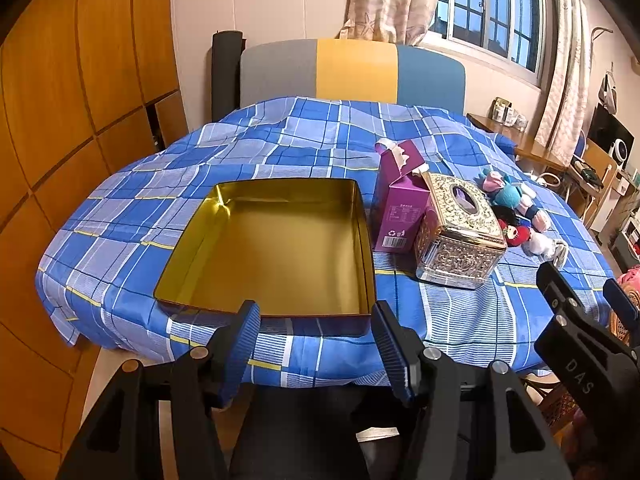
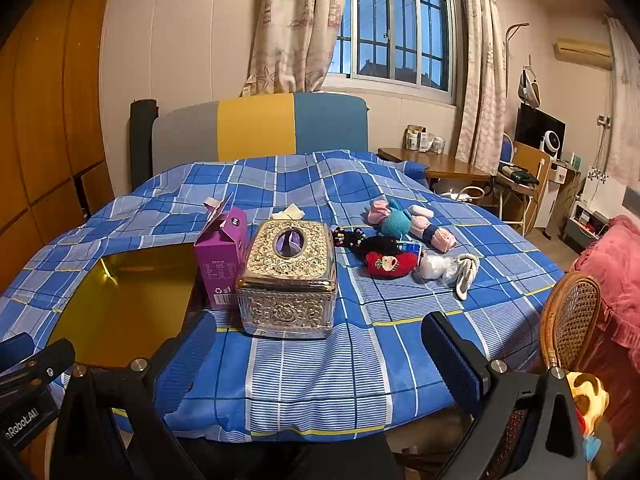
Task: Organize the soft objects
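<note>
A blue plaid cloth [image 2: 320,360] covers the table. The soft toys [image 2: 404,240] lie in a loose heap toward the cloth's right edge, well back from its near edge: a pink and teal one [image 2: 394,220] at the back, a red and black one [image 2: 386,262] in front of it, and a white bundle [image 2: 434,267] just right of that. An open gold tin [image 1: 276,248] sits empty at the near edge, left of middle. A purple carton [image 2: 220,264] stands just right of the tin, and an ornate tissue box [image 2: 288,276] stands just beside the carton, between it and the toys.

The left gripper [image 1: 316,340] hovers at the tin's near wall, its jaws spread with nothing between them. The right gripper [image 2: 320,356] hangs over the near edge in front of the tissue box, its jaws wide apart and holding nothing, well short of the toys.
</note>
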